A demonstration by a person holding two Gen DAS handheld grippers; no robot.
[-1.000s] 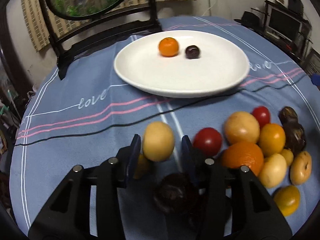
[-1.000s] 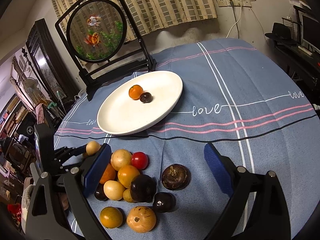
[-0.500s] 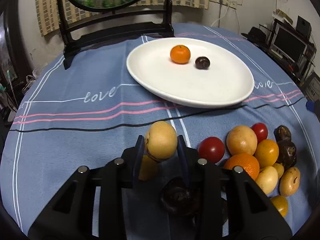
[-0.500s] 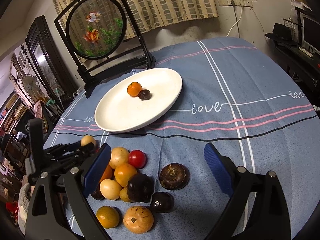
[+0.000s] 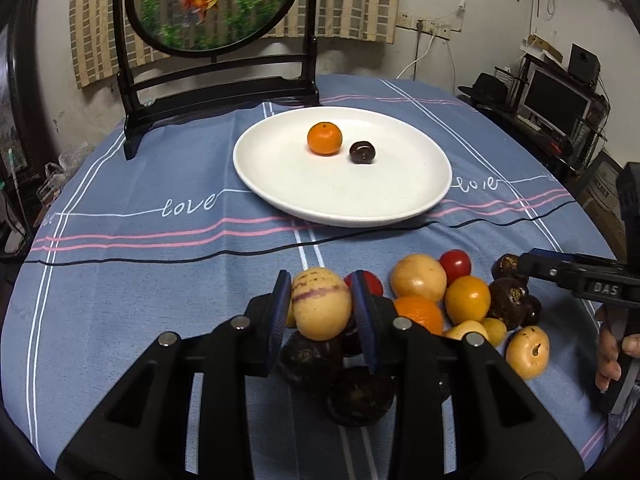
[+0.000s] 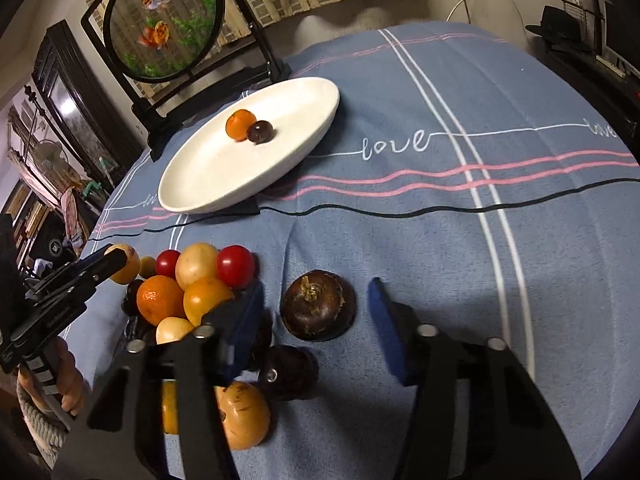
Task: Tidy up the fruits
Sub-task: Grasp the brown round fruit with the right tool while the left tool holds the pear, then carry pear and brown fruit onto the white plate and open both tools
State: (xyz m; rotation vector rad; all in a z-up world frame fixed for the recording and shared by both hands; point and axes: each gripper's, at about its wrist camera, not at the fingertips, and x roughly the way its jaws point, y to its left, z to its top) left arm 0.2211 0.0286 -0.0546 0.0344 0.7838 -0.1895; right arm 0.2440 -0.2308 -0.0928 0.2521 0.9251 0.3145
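Observation:
My left gripper [image 5: 321,285] is shut on a pale yellow fruit with purple stripes [image 5: 320,314] and holds it above the fruit pile [image 5: 466,300]; its jaws are still closing. In the right wrist view the same gripper [image 6: 116,260] shows at the left edge with that fruit [image 6: 125,270]. My right gripper [image 6: 315,285] straddles a dark brown round fruit [image 6: 318,308] lying on the cloth. Its jaws are closing, and a gap remains on both sides. A white plate [image 5: 320,188] [image 6: 208,184] farther back carries a mandarin [image 5: 324,138] and a small dark fruit [image 5: 362,152].
A round goldfish screen on a black stand [image 5: 216,4] [image 6: 164,36] rises behind the plate. The pile [image 6: 196,280] holds red, orange, yellow and dark fruits. A hand [image 5: 612,354] grips the right tool. Blue cloth [image 6: 460,220] lies bare to the right.
The left gripper pinched the pale fruit tighter and lifted it off the cloth. The right gripper came down over the dark brown fruit and its fingers drew much closer together.

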